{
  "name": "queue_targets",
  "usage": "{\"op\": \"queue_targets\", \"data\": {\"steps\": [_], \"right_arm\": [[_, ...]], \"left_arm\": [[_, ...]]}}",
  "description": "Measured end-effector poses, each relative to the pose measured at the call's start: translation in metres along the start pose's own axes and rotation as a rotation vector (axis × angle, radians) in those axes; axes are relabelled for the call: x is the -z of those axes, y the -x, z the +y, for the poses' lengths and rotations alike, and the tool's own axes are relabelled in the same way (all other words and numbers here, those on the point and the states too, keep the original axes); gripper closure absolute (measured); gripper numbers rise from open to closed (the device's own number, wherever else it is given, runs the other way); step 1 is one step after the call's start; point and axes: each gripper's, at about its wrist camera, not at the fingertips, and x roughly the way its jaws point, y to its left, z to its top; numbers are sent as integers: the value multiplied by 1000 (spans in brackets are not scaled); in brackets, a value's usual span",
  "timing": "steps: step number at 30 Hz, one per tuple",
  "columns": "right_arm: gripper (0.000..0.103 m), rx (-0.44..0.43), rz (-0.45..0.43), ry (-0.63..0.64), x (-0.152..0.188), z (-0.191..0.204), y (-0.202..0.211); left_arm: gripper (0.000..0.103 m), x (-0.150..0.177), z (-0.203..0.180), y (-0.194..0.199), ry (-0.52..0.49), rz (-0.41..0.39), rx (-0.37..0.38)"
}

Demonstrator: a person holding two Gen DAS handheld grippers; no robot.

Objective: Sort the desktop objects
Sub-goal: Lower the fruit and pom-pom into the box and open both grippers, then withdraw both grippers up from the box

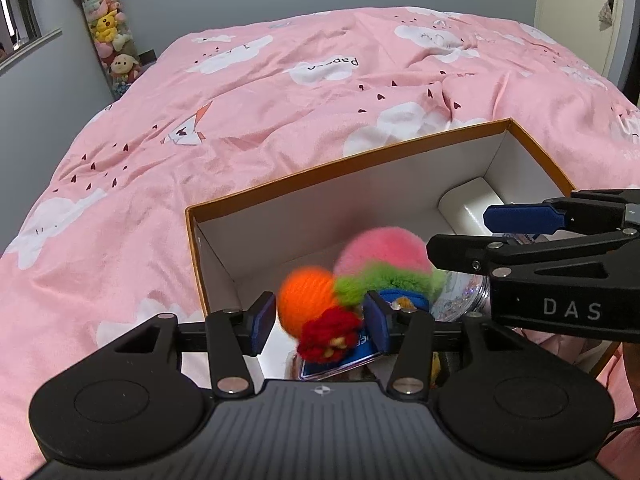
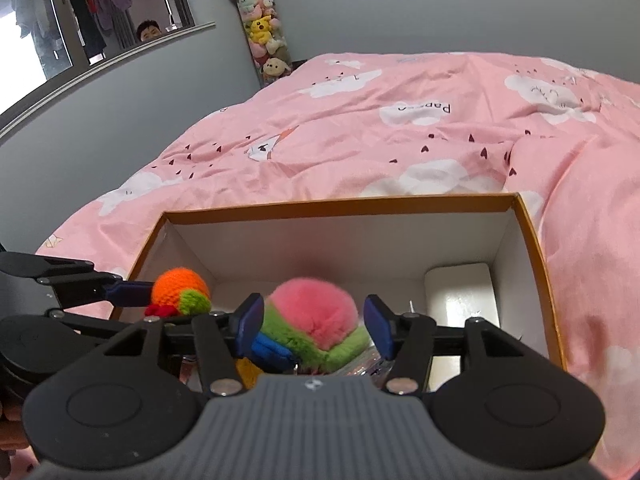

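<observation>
Orange crochet ball (image 1: 306, 300) is sitting blurred between your left gripper (image 1: 320, 322) jaws, both grippers gaping w/ nothing clamped, over the box (image 1: 340, 162); it's prob dropping loose, risking bouncing off the pink plush (image 1: 382, 254) & out.

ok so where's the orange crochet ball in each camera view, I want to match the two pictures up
Left wrist: the orange ball is low and central, between the left gripper pads, with the pink pompom just right of it.
Right wrist: it sits at lower left, at the tip of the left gripper's finger, left of the right gripper.
Shared landmark: the orange-rimmed box, with the pompom inside.
</observation>
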Motion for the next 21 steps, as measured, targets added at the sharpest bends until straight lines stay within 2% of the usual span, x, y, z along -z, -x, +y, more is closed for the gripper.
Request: {"op": "queue_targets", "data": {"steps": [3,13,18,21], "right_arm": [[42,0,1,-12,1,-2,0],[41,-5,-16,-46,3,-6,11],[32,33,-48,-47,-3,-3,31],[30,43,-76,-84,-3,-7,51]], "left_arm": [[40,1,0,1,-10,-7,-9],[40,-2,-12,22,-35,-48,-93],[40,-5,-14,50,-14,-103,-125],[39,-2,-16,70,16,-138,-150]]}}
